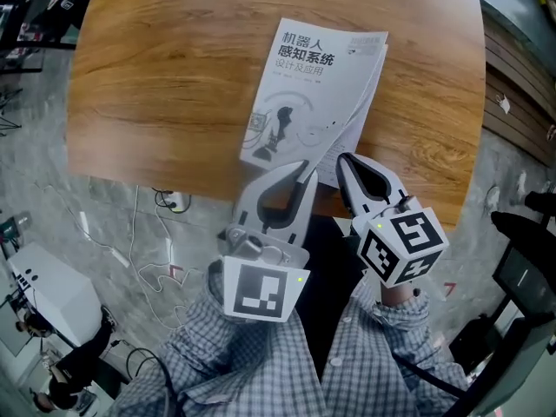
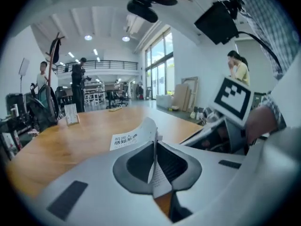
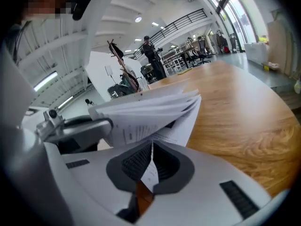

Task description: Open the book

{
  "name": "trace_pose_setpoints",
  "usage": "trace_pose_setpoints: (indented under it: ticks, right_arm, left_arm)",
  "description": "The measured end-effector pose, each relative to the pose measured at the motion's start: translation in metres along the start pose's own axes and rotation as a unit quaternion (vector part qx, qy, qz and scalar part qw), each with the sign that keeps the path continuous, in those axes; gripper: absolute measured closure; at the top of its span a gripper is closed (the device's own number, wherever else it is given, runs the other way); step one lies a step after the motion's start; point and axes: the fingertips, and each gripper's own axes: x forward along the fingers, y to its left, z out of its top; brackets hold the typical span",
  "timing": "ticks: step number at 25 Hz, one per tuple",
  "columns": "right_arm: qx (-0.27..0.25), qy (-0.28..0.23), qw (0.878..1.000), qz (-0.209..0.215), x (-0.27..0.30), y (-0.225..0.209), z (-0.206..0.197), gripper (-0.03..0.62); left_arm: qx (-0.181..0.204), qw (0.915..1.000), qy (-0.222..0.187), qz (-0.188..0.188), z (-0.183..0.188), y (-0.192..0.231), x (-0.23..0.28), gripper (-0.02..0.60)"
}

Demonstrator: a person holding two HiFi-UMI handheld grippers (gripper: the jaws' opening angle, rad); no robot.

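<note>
A white book (image 1: 313, 94) lies at the near edge of a wooden table (image 1: 156, 85). The left gripper (image 1: 301, 170) is clamped on the cover's (image 2: 134, 135) near edge. The right gripper (image 1: 341, 159) is pinched on a leaf of the pages (image 3: 150, 109) beneath. Opening looks barely begun. Next, the cover likely needs swinging over while the pages are held. Only the head view shows both grippers side by side. Only the gripper views show each pinch.

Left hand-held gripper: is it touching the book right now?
Touching. The left gripper view shows the left hand-held gripper closed on the book, with a lifted leaf at the book's near edge pinched between its jaws.
</note>
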Motion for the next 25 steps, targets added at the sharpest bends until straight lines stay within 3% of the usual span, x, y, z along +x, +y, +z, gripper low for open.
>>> trace_pose_setpoints:
  ticks: [3,5,6,11,14,23,25]
  right_arm:
    - [-0.054,0.024,0.998,-0.024,0.010,-0.003,-0.009,0.569]
    - [-0.082,0.044,0.995,-0.037,0.015,-0.005,-0.017,0.569]
    - [-0.090,0.055,0.993,-0.044,0.016,-0.007,-0.021,0.569]
    - [-0.112,0.084,0.987,-0.075,0.016,-0.022,-0.030,0.569]
    - [-0.123,0.092,0.984,-0.089,0.016,-0.027,-0.027,0.571]
    - [-0.090,0.085,0.988,-0.089,0.014,-0.029,-0.025,0.571]
    - [-0.091,0.085,0.988,-0.089,0.015,-0.028,-0.025,0.571]
  left_arm:
    - [-0.081,0.9965,-0.020,0.000,0.006,0.012,-0.007,0.551]
    - [-0.157,0.9866,-0.040,0.013,0.010,0.021,-0.013,0.551]
    - [-0.177,0.9829,-0.048,0.015,0.013,0.024,-0.015,0.551]
    - [-0.215,0.9727,-0.088,0.003,0.025,0.037,-0.027,0.551]
    - [-0.255,0.9613,-0.105,0.007,0.023,0.049,-0.035,0.551]
    - [-0.329,0.9321,-0.122,0.088,-0.001,0.103,-0.071,0.551]
    - [-0.327,0.9308,-0.121,0.110,-0.010,0.116,-0.077,0.551]
